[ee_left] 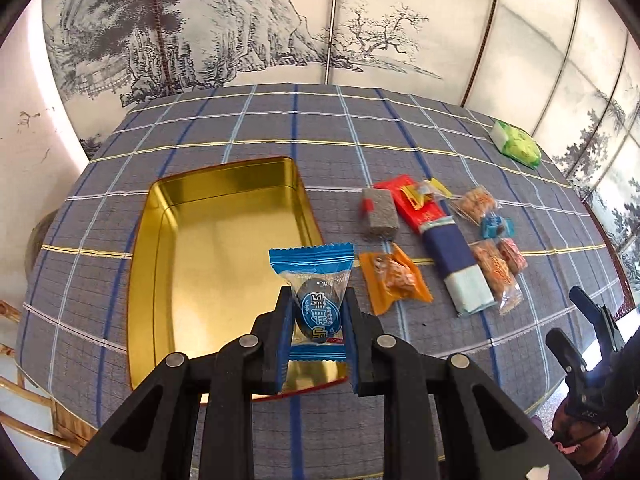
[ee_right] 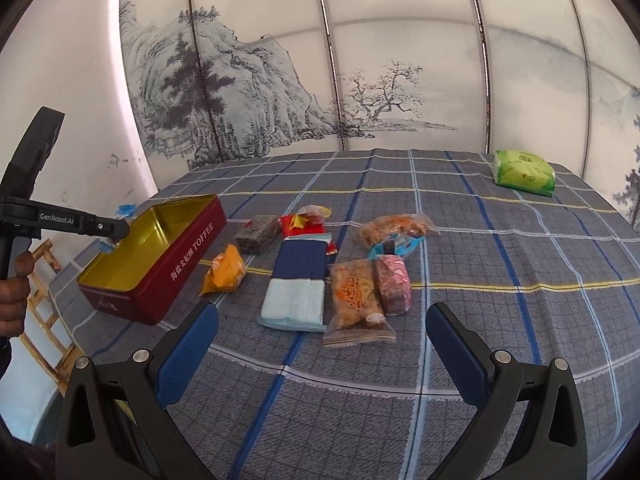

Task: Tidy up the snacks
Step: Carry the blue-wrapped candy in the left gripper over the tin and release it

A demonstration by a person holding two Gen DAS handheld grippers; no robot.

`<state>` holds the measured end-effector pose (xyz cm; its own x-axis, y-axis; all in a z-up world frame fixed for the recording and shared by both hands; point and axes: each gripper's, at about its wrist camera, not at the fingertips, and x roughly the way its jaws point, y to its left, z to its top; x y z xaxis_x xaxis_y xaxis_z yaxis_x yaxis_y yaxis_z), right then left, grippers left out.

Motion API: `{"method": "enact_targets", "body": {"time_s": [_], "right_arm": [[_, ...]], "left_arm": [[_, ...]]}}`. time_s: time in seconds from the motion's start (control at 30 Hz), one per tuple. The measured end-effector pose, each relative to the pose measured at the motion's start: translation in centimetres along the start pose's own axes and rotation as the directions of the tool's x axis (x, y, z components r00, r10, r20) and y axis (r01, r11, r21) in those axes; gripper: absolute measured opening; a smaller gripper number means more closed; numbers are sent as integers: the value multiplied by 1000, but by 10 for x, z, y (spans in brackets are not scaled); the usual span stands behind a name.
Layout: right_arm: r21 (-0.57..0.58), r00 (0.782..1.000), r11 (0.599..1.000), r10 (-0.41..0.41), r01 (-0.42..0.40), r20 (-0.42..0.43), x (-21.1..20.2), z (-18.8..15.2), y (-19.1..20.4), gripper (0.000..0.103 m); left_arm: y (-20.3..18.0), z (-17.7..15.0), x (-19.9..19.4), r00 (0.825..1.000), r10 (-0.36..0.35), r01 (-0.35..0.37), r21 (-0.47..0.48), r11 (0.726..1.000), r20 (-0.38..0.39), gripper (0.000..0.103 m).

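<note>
Left gripper [ee_left: 316, 316] clamps a blue-wrapped candy [ee_left: 314, 292], hiding the toffee tin's [ee_left: 224, 248] near rim. Right gripper [ee_right: 322, 344] stands wide, empty. Snack wrappers [ee_right: 352, 296] at 12 o'clock of it, labels probably unreadable.

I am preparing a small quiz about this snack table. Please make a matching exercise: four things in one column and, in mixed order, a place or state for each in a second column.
Things:
1. blue candy wrapper
2. toffee tin
3. green packet
4. right tongs

Places or states:
A. alone at the far right of the tablecloth
B. open, holding nothing
C. pinched in the left tongs above the tin
D. lid off, gold inside, no snacks in it

Pairs: 1-C, 2-D, 3-A, 4-B
</note>
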<state>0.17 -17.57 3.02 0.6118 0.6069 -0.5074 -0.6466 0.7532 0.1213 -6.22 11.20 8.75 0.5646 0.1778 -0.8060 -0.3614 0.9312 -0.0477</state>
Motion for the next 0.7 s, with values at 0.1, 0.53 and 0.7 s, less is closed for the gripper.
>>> {"method": "enact_targets", "body": {"time_s": [0.1, 0.53, 0.7], "right_arm": [[-22, 999, 999, 33, -33, -25, 8, 3, 10, 103], [-112, 992, 988, 96, -105, -85, 52, 33, 64, 103], [-113, 992, 989, 90, -100, -93, 72, 40, 78, 103]], "left_arm": [[9, 4, 7, 1000, 17, -17, -4, 1000, -6, 20], [48, 15, 39, 997, 68, -67, 29, 997, -23, 20], [60, 17, 53, 997, 63, -62, 42, 997, -39, 20]]}}
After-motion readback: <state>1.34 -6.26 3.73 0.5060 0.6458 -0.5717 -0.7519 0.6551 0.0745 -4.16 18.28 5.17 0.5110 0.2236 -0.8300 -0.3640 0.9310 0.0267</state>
